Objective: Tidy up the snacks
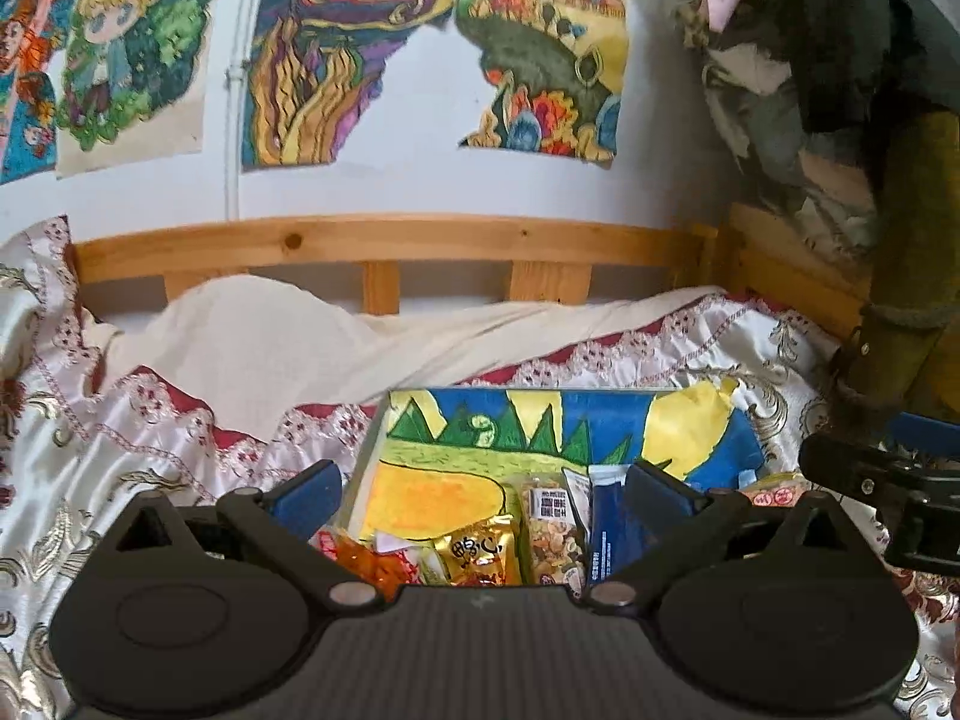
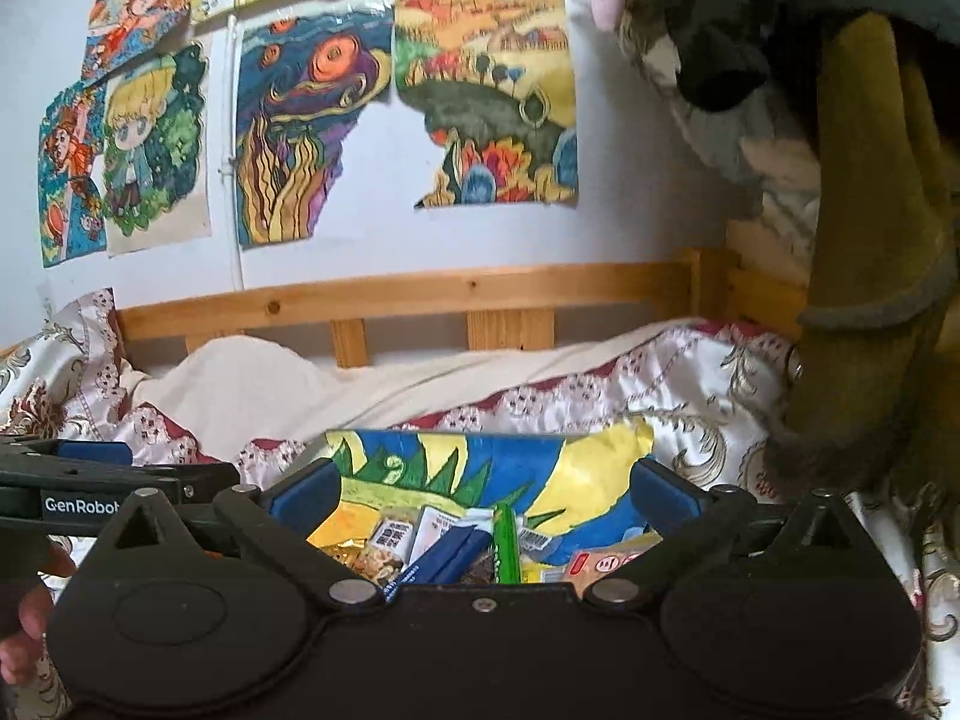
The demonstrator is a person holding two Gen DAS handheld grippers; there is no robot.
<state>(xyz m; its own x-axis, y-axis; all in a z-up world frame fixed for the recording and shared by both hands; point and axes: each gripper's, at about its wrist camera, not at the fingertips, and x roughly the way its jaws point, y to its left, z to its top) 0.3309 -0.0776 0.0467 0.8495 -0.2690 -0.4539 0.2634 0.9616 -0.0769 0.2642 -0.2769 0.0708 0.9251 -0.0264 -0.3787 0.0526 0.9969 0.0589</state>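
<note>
Several snack packets lie on a painted board (image 1: pixel 540 426) on the bed. In the left wrist view I see a gold packet (image 1: pixel 480 555), an orange packet (image 1: pixel 366 561), a nut packet (image 1: pixel 549 522) and a dark blue packet (image 1: pixel 612 522). My left gripper (image 1: pixel 480 492) is open above them and holds nothing. In the right wrist view the board (image 2: pixel 480 462) carries the dark blue packet (image 2: pixel 444 558), a green bar (image 2: pixel 506 543), the nut packet (image 2: pixel 384 549) and a tan packet (image 2: pixel 606 567). My right gripper (image 2: pixel 486 495) is open and empty above them.
A patterned satin bedspread (image 1: pixel 150 432) covers the bed. A wooden rail (image 1: pixel 384 243) runs along the wall, which bears paintings (image 1: pixel 336 60). Hanging clothes (image 1: pixel 852 90) crowd the right side. The right gripper shows at the right edge of the left view (image 1: pixel 870 480).
</note>
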